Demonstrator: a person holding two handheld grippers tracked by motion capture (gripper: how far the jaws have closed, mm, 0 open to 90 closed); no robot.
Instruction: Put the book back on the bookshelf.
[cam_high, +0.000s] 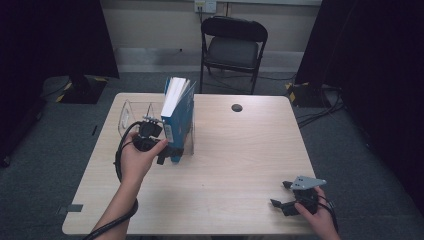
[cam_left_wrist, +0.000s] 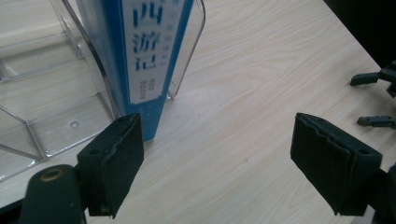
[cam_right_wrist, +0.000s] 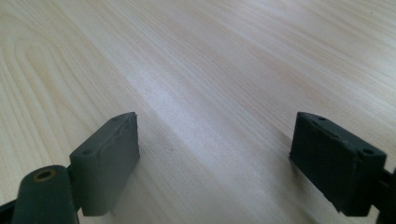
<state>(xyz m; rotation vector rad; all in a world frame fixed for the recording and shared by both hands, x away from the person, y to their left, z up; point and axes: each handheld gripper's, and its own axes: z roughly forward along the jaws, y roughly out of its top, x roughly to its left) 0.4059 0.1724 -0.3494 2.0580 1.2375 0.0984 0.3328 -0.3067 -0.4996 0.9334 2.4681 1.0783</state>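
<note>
Two black two-jaw grippers over a pale wood-grain table (cam_high: 235, 150). Hard to read from the high view: the left gripper (cam_high: 167, 152), partly covered by the hand and dark against the blue book's foot. Cut off at the top of the left gripper view: the tall blue hardback book with a white spine label (cam_left_wrist: 140, 56), its title only partly legible. Clear plastic divider rack (cam_left_wrist: 42, 121) faint, edges only, partly out of frame on the left.

Left gripper (cam_left_wrist: 215, 163) jaws spread wide, nothing pressed between the pads; left pad just beside the book's bottom corner, contact impossible to judge. Book upright at the rack's right end, near the table's far left, pages fanned slightly at the top.

Right gripper (cam_high: 282, 195) near the table's front right edge, well apart from the book, held in the right hand. Jaws likewise wide apart (cam_right_wrist: 215, 163), bare tabletop between them, holding nothing.
</note>
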